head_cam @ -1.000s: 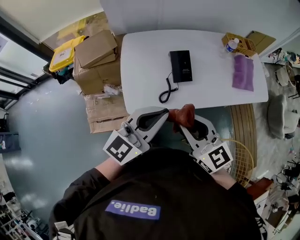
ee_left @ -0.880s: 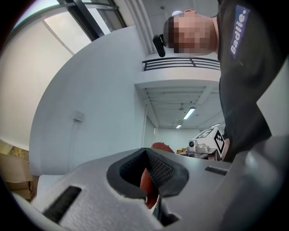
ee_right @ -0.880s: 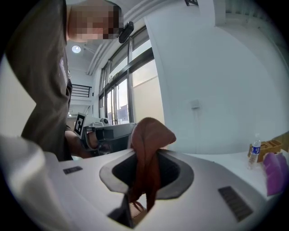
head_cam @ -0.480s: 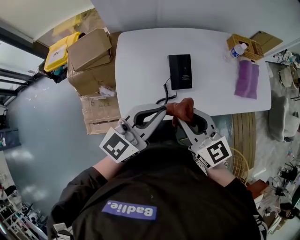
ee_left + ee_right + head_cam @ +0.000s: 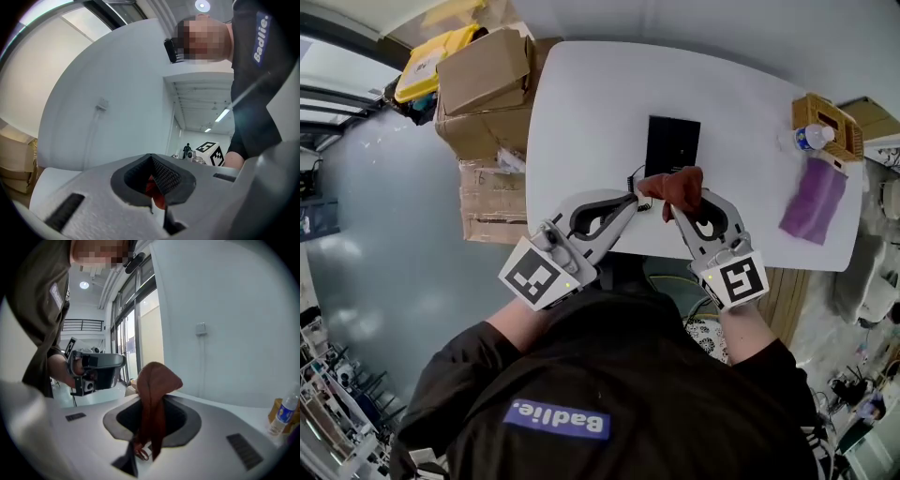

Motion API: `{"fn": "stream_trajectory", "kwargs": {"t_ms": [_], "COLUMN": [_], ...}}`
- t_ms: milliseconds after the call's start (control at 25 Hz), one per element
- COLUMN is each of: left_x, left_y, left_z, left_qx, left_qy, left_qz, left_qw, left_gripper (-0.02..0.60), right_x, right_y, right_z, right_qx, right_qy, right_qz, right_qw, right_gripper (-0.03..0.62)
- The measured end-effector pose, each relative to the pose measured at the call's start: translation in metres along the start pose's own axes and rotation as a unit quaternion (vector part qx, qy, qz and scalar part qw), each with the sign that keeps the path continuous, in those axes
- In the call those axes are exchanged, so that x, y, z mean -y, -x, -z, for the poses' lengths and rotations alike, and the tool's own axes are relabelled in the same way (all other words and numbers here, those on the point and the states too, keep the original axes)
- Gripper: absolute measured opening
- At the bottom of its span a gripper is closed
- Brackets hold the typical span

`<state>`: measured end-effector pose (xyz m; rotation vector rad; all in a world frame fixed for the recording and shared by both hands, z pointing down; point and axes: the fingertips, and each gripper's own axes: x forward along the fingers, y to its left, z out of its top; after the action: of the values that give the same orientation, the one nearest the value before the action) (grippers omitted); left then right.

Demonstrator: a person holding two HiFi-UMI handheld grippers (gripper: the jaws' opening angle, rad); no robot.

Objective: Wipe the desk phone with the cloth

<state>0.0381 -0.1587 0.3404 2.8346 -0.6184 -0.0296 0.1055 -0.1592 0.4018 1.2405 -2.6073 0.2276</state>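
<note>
Only one word can be read: "Badlie." in white letters; it stands on a blue patch [image 5: 556, 421] on the person's dark shirt [image 5: 675, 375], and shows again on this shirt in the left gripper view. A black-and-white square marker [image 5: 534, 278] sits on the left gripper [image 5: 630, 199], a second marker [image 5: 739, 278] on the right gripper [image 5: 675, 201]; both bear patterns, no letters. The bottle [image 5: 811, 138] at the bench's far right corner has a label too small to read.

You are standing in an office workroom: a white table [image 5: 581, 103] and desk phone [image 5: 672, 145] are lying beyond your fingers [image 5: 614, 208], cardboard boxes [image 5: 487, 70] piling to their left.
</note>
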Motion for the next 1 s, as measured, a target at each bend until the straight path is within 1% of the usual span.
{"fn": "stream_trajectory", "kwargs": {"t_ms": [160, 320, 520, 640, 800, 1000], "left_x": [-0.019, -0.025, -0.025, -0.029, -0.03, -0.029], "left_y": [-0.013, -0.021, -0.018, -0.016, -0.01, -0.001], "left_z": [0.007, 0.011, 0.017, 0.021, 0.028, 0.034], "left_qx": [0.0, 0.003, -0.003, -0.002, -0.006, -0.009], "left_qy": [0.002, 0.001, 0.011, 0.01, 0.019, 0.026], "left_qz": [-0.032, -0.05, -0.079, -0.086, -0.09, -0.086], "left_qw": [0.9995, 0.9987, 0.9968, 0.9963, 0.9957, 0.9959], "left_gripper": [0.009, 0.009, 0.009, 0.009, 0.009, 0.009], "right_x": [0.034, 0.063, 0.084, 0.095, 0.092, 0.07], "right_y": [-0.031, -0.069, -0.108, -0.128, -0.14, -0.134], "right_z": [0.023, 0.041, 0.064, 0.075, 0.088, 0.107], "right_qx": [-0.03, -0.068, -0.12, -0.149, -0.18, -0.183], "right_qy": [0.041, 0.084, 0.125, 0.156, 0.206, 0.231], "right_qz": [-0.007, -0.015, -0.03, -0.026, -0.027, -0.038], "right_qw": [0.999, 0.994, 0.984, 0.976, 0.962, 0.955], "right_gripper": [0.089, 0.089, 0.089, 0.089, 0.089, 0.089]}}
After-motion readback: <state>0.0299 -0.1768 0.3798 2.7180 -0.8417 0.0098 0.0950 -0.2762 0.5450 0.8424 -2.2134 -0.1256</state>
